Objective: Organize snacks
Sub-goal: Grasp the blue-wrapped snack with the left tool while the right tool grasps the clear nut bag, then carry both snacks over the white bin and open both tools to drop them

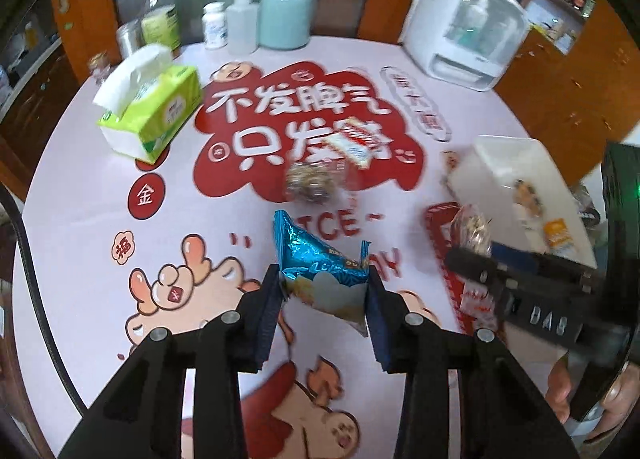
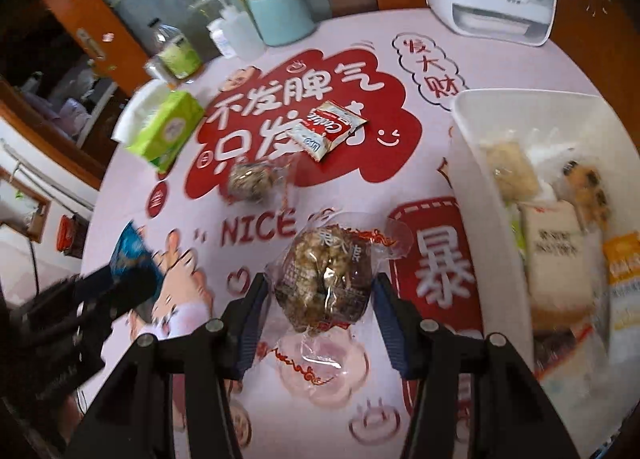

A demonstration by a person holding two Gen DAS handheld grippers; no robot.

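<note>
Pinching a blue foil snack packet (image 1: 320,259) between their pads, the left tongs (image 1: 324,287) hold it above the tabletop (image 1: 80,195); the right tongs (image 2: 320,291) clamp a clear-wrapped nut cake (image 2: 324,283) the same way. Just right of the right tongs sits a white bin (image 2: 472,127) with several wrapped snacks inside. Farther off, near the middle, lie a second nut cake (image 2: 250,179) and a red-and-white sachet (image 2: 326,129). A green tissue pack (image 1: 154,107) rests far left.
</note>
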